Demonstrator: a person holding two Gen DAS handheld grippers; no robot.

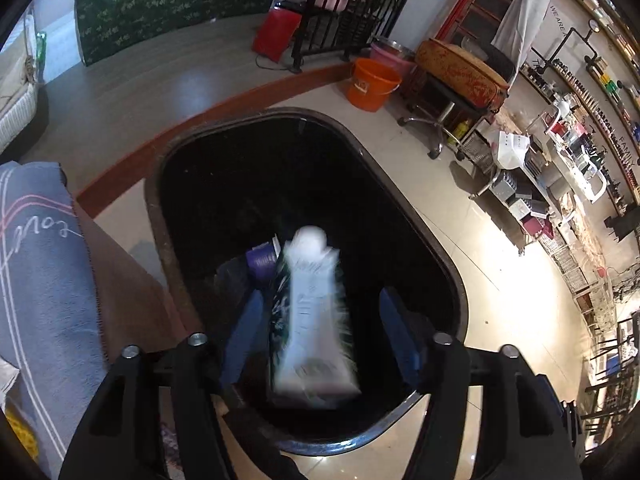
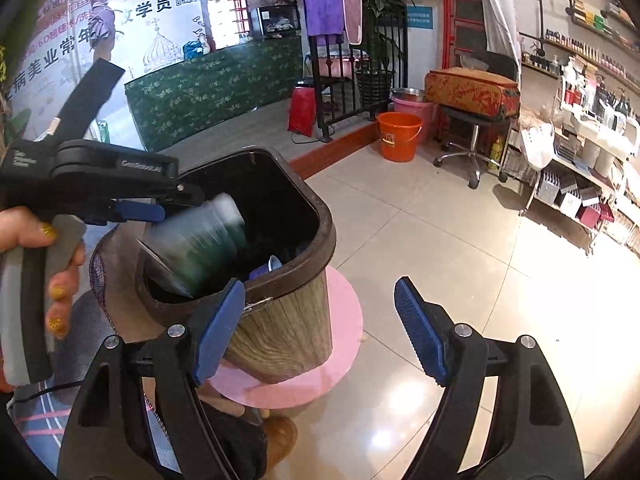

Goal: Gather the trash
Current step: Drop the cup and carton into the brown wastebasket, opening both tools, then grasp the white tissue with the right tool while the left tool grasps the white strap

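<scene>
Left gripper (image 1: 318,332), seen from its own wrist camera, hangs over the mouth of the trash bin (image 1: 168,208), blue pads spread. A white tube (image 1: 314,312), motion-blurred, sits between the pads, clear of both, inside the bin's opening. A purple cup (image 1: 262,258) lies deeper in the bin.

Right wrist view: right gripper (image 2: 320,330) is spread wide with nothing between its pads, just beside the bin's near rim. Bin (image 2: 288,328) stands on a pink round mat (image 2: 344,344) on the tiled floor (image 2: 460,248). The left gripper (image 2: 148,212) is above the bin's far rim, with the blurred tube (image 2: 200,240) below its pads. An orange bucket (image 2: 398,136) stands well apart.
</scene>
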